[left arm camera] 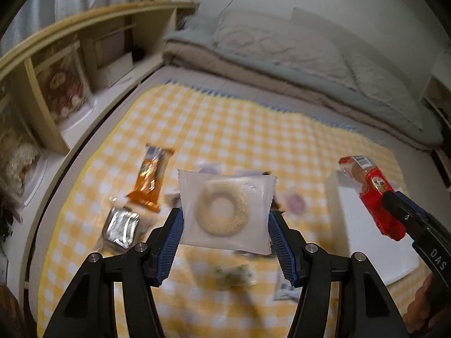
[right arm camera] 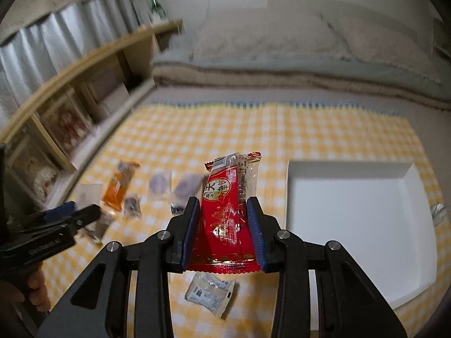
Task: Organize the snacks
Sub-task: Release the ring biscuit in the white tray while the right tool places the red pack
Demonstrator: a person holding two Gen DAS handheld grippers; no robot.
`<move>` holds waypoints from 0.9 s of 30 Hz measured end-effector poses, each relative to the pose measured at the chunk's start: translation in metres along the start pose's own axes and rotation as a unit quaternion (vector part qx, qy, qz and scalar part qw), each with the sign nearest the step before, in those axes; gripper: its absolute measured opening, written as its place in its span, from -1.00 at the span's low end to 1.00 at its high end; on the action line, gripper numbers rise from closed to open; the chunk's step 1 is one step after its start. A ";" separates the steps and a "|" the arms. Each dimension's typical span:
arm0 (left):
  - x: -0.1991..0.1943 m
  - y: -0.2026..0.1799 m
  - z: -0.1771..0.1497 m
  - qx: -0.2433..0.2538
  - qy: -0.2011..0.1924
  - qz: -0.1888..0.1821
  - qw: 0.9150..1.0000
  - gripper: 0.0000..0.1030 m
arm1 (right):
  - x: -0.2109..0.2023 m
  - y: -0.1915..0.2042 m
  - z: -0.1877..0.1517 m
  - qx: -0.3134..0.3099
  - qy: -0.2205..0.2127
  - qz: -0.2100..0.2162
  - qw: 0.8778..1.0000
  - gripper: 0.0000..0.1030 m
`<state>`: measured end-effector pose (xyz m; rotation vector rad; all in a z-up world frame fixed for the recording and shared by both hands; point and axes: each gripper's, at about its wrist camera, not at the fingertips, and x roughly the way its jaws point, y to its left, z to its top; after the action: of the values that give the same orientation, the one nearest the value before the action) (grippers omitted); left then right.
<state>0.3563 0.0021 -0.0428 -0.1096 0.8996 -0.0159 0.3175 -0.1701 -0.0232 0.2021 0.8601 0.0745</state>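
1. Surface: yellow-and-white checked cloth (right arm camera: pixel 253 129) with a blue zigzag far edge, spread flat over a pale bed surface.
2. Bedding: folded grey and beige quilts (left arm camera: pixel 282 56) stacked along the far side of the cloth, against a white wall.
3. Shelving: light wooden shelf unit (left arm camera: pixel 84 39) along the left of the bed, its compartments holding boxes and a red patterned item; grey curtain behind it.
4. White box (right arm camera: pixel 352 225): open, shallow, set on the right part of the cloth.
5. Left gripper (left arm camera: pixel 225 225): jaws partly apart, blue pads pressed on both side edges of a translucent packet with a ring-shaped biscuit (left arm camera: pixel 225 211), held above the cloth.
6. Right gripper (right arm camera: pixel 224 225): jaws narrow, clamped on a red snack packet (right arm camera: pixel 228 214), upright between the pads, held above the cloth, just left of the white box.
7. Loose on cloth, left half: orange packet (left arm camera: pixel 152 180), silver foil packet (left arm camera: pixel 121 225), small purple sweets (right arm camera: pixel 160 183), a small white sachet with printed label (right arm camera: pixel 211 295) near the front edge. Several are blurred.
8. Right edge: a small foil item (right arm camera: pixel 438 211) beside the box.
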 end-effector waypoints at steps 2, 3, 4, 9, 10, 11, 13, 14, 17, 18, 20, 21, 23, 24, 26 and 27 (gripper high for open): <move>-0.025 -0.006 -0.002 0.001 -0.012 -0.013 1.000 0.16 | -0.014 -0.005 0.001 0.001 -0.022 0.004 1.000 -0.31; -0.023 -0.011 -0.004 0.004 -0.020 -0.018 1.000 0.16 | -0.022 -0.007 0.002 0.001 -0.034 0.004 0.999 -0.31; -0.030 -0.013 -0.005 0.007 -0.024 -0.021 0.999 0.16 | -0.028 -0.009 0.002 0.002 -0.043 0.004 0.999 -0.31; -0.074 -0.030 -0.012 0.018 -0.039 -0.041 0.998 0.16 | -0.056 -0.028 0.002 0.017 -0.072 -0.005 0.997 -0.31; -0.079 -0.034 -0.013 0.020 -0.040 -0.046 0.998 0.16 | -0.061 -0.032 0.002 0.019 -0.078 -0.009 0.997 -0.31; -0.083 -0.039 -0.014 0.022 -0.040 -0.051 0.998 0.16 | -0.067 -0.038 0.002 0.021 -0.083 -0.013 0.996 -0.31; -0.094 -0.051 -0.014 0.027 -0.041 -0.059 0.997 0.16 | -0.074 -0.047 0.001 0.026 -0.089 -0.019 0.996 -0.31; -0.096 -0.057 -0.014 0.031 -0.040 -0.064 0.997 0.16 | -0.080 -0.053 0.000 0.030 -0.093 -0.023 0.995 -0.31; -0.102 -0.077 -0.015 0.041 -0.037 -0.075 0.996 0.16 | -0.092 -0.074 -0.003 0.042 -0.099 -0.036 0.994 -0.31; -0.104 -0.085 -0.017 0.045 -0.035 -0.079 0.995 0.16 | -0.094 -0.081 -0.004 0.046 -0.100 -0.039 0.993 -0.31; -0.107 -0.100 -0.019 0.052 -0.031 -0.087 0.994 0.16 | -0.099 -0.096 -0.006 0.057 -0.101 -0.051 0.992 -0.31; -0.105 -0.108 -0.020 0.056 -0.028 -0.091 0.994 0.16 | -0.101 -0.104 -0.008 0.061 -0.101 -0.056 0.991 -0.31; -0.109 -0.122 -0.020 0.061 -0.023 -0.095 0.993 0.16 | -0.107 -0.120 -0.011 0.070 -0.101 -0.067 0.990 -0.31; -0.106 -0.130 -0.021 0.065 -0.021 -0.100 0.993 0.16 | -0.109 -0.127 -0.013 0.074 -0.101 -0.071 0.990 -0.31; -0.102 -0.142 -0.023 0.070 -0.017 -0.105 0.992 0.16 | -0.112 -0.139 -0.014 0.081 -0.102 -0.081 0.988 -0.31; -0.099 -0.150 -0.024 0.074 -0.015 -0.108 0.991 0.16 | -0.114 -0.145 -0.015 0.083 -0.102 -0.087 0.987 -0.31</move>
<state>0.2808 -0.1432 0.0343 -0.0691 0.8493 -0.2820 0.2292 -0.3262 0.0221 0.2841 0.6758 -0.1795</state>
